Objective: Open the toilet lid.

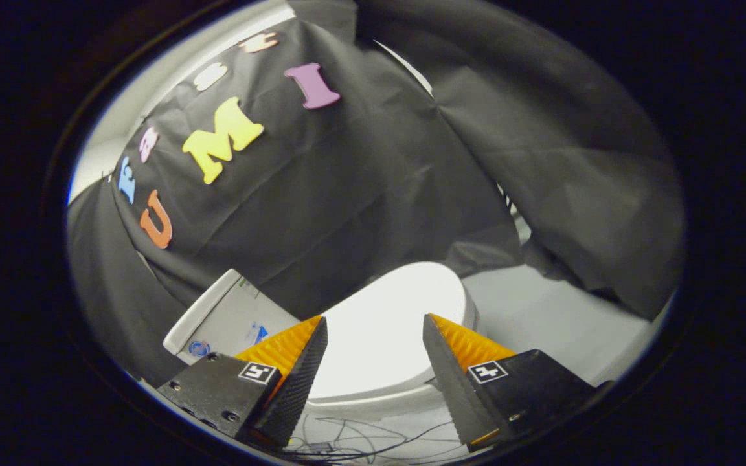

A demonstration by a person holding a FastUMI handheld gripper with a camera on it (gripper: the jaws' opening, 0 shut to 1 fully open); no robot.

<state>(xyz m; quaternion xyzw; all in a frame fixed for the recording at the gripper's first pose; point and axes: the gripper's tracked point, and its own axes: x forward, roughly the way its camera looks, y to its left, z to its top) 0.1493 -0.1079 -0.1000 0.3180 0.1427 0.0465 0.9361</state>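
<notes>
Gripper (374,353) jaws spread, nothing between them yet, lined up on the closed lid (389,323) just ahead, probably to straddle its front lip for lifting; tank (227,320) sits beside the lid.
</notes>
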